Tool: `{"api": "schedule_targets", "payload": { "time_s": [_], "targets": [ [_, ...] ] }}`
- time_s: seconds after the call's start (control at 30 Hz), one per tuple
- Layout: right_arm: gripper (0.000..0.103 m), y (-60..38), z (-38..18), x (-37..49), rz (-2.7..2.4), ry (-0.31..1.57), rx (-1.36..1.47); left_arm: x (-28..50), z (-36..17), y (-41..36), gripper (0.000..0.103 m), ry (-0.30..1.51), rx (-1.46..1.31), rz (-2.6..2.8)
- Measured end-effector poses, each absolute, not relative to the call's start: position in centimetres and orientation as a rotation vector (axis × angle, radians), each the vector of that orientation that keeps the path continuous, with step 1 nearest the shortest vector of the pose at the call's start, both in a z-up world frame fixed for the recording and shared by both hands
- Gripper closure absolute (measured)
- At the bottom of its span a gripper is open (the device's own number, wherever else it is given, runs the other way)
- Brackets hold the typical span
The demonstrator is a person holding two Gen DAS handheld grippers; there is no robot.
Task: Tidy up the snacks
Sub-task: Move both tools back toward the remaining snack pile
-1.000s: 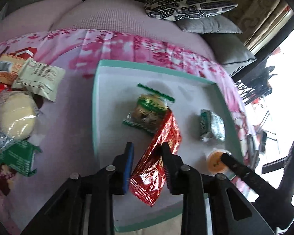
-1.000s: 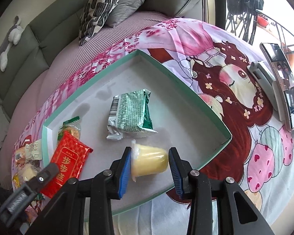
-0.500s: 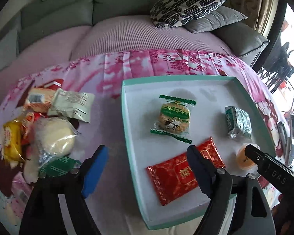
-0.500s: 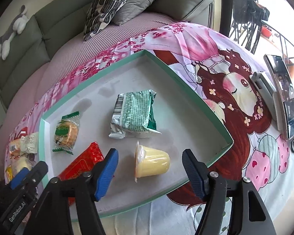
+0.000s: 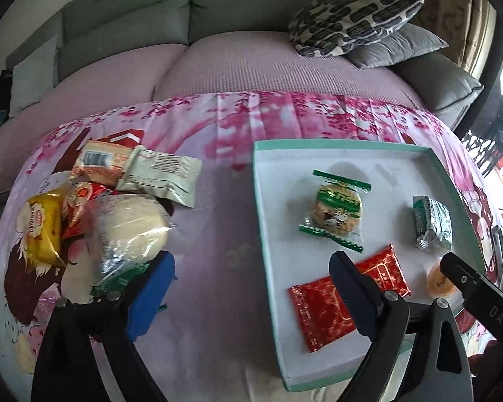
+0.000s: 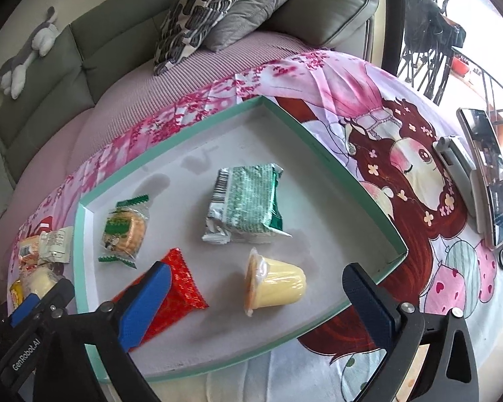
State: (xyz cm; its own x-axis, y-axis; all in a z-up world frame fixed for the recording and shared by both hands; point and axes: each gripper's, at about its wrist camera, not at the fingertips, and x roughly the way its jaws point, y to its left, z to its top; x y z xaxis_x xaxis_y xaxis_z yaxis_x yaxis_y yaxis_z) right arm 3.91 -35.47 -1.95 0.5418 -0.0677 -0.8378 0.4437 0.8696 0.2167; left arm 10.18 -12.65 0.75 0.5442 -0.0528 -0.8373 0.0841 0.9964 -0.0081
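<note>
"GenRobot.AI" on left gripper (image 6: 33, 305), "DAS" on right gripper (image 5: 479, 288)

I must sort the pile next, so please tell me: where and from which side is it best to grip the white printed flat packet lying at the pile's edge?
Grip the white printed flat packet across its free right end, coming from above on the tray side. That end lies bare on the cloth, while its left end touches the orange-and-white wrapped snack.

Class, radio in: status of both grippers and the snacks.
Left gripper, right gripper open, fingers just spread, empty. Red packet, jelly cup lie in tray. Snack pile waits outside.
</note>
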Motion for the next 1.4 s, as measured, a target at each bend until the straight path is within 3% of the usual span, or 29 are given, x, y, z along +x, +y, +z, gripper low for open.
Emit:
{"api": "schedule_targets", "payload": {
  "time_s": [0.57, 1.03, 1.4],
  "targets": [
    [0.0, -33.4, -0.3, 4.1, -0.239, 0.899, 0.447, 8.1, 4.7, -8.6, 0.007, 0.926, -0.076, 0.013],
    [0.0, -29.1, -0.6, 5.3, -0.178, 0.94, 0.342, 9.1, 2.0, -3.7, 0.007, 1.011, -0.17, 0.059],
    [0.0, -24.6, 0.4, 5.7, -0.155, 0.917, 0.262, 8.5, 3.3, 1.6, 0.007, 0.985, -0.21, 0.165]
  ]
}}
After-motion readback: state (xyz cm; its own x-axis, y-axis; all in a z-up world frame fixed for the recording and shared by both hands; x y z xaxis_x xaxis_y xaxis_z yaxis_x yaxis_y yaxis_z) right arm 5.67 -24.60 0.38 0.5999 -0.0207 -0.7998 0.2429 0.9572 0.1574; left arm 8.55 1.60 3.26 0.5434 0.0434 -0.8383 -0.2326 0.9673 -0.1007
